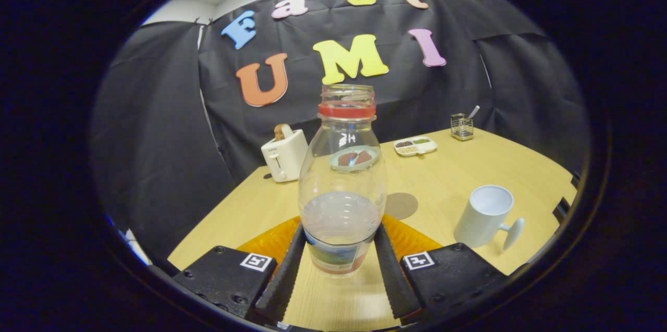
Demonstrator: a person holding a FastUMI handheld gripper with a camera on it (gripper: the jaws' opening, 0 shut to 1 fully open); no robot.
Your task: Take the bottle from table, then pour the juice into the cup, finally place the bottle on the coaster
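Tool [338, 254] fingers clamp clear, uncapped bottle [342, 175], partly filled.

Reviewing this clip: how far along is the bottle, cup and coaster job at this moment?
Done: the hand-held gripper has the bottle between its fingers, both pressing its lower part. In hand: the bottle stands upright with liquid in its lower half, so pouring looks not yet done; whether it is lifted is unclear. Left: pour into the white cup, then set the bottle on the coaster just behind it.

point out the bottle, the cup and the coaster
bottle [341, 175]: gripper view, clear body above the liquid, between the fingers
cup [482, 220]: gripper view, white side wall
coaster [402, 205]: gripper view, brown top face
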